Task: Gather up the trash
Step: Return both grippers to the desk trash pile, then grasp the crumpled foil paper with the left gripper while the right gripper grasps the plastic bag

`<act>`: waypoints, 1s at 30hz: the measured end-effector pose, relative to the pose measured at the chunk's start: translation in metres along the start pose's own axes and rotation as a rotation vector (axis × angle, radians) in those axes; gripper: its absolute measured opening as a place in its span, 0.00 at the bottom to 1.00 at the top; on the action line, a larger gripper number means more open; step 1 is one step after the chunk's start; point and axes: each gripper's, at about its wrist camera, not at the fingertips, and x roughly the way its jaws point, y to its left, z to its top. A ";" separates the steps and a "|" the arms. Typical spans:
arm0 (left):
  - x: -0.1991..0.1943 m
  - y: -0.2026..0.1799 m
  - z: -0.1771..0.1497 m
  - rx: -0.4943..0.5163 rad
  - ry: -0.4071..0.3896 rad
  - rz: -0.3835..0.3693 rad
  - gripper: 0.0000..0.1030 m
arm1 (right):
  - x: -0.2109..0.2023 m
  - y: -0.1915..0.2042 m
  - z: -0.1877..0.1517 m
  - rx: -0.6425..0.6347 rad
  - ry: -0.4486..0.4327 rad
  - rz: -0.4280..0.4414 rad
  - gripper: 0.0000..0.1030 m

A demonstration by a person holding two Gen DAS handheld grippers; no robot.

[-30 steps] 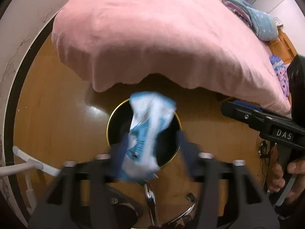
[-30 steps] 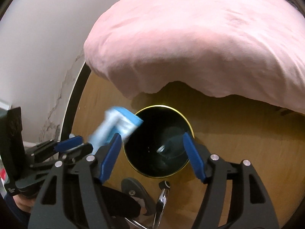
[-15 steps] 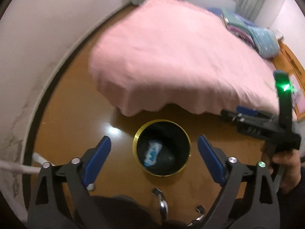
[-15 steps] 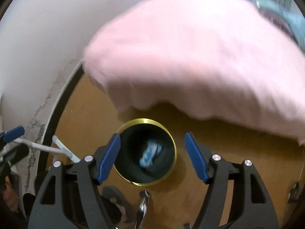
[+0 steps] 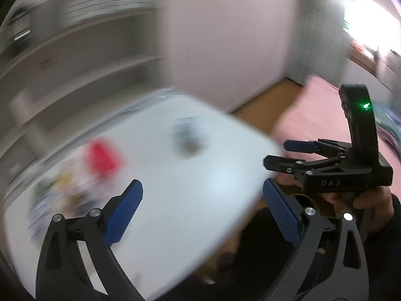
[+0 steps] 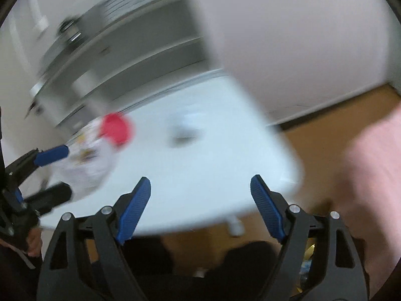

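Note:
Both views are motion-blurred. My left gripper is open and empty over a white table. My right gripper is open and empty, also facing the table; it shows in the left wrist view. On the table lie a red item, a small dark blurred item and a pile of pale and colourful wrappers. A sliver of the gold-rimmed bin shows below the right gripper.
A grey shelf unit stands behind the table against a white wall. The pink bed is at the right, with wooden floor between it and the table. A table leg shows below the edge.
The blue-white wrapper left my left gripper and dropped into the bin. Both grippers then swung up and left from the bin to the white table.

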 end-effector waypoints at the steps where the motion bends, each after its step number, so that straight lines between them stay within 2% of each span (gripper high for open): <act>1: -0.017 0.037 -0.013 -0.055 -0.003 0.066 0.92 | 0.012 0.016 0.004 -0.015 0.018 0.024 0.77; 5: -0.051 0.131 -0.051 -0.225 0.016 0.235 0.92 | 0.068 0.096 0.015 -0.070 0.119 0.150 0.77; 7: -0.061 0.171 -0.073 -0.297 0.026 0.303 0.92 | 0.082 0.116 0.016 -0.065 0.148 0.164 0.77; 9: -0.069 0.200 -0.092 -0.347 0.033 0.340 0.92 | 0.097 0.126 0.015 -0.032 0.189 0.192 0.77; 14: -0.053 0.257 -0.111 -0.424 0.064 0.334 0.92 | 0.124 0.139 0.020 0.010 0.248 0.188 0.77; 20: -0.013 0.282 -0.108 -0.404 0.109 0.312 0.92 | 0.154 0.152 0.021 0.034 0.313 0.185 0.75; 23: 0.008 0.287 -0.104 -0.382 0.128 0.302 0.91 | 0.165 0.156 0.018 0.039 0.343 0.181 0.65; 26: 0.022 0.292 -0.104 -0.378 0.154 0.296 0.91 | 0.167 0.156 0.016 0.048 0.356 0.206 0.37; 27: 0.024 0.292 -0.103 -0.372 0.157 0.299 0.90 | 0.163 0.156 0.016 0.042 0.349 0.212 0.33; 29: 0.027 0.294 -0.103 -0.365 0.155 0.299 0.81 | 0.156 0.156 0.018 0.032 0.332 0.217 0.30; 30: 0.029 0.295 -0.103 -0.369 0.161 0.293 0.70 | 0.152 0.156 0.019 0.026 0.327 0.224 0.30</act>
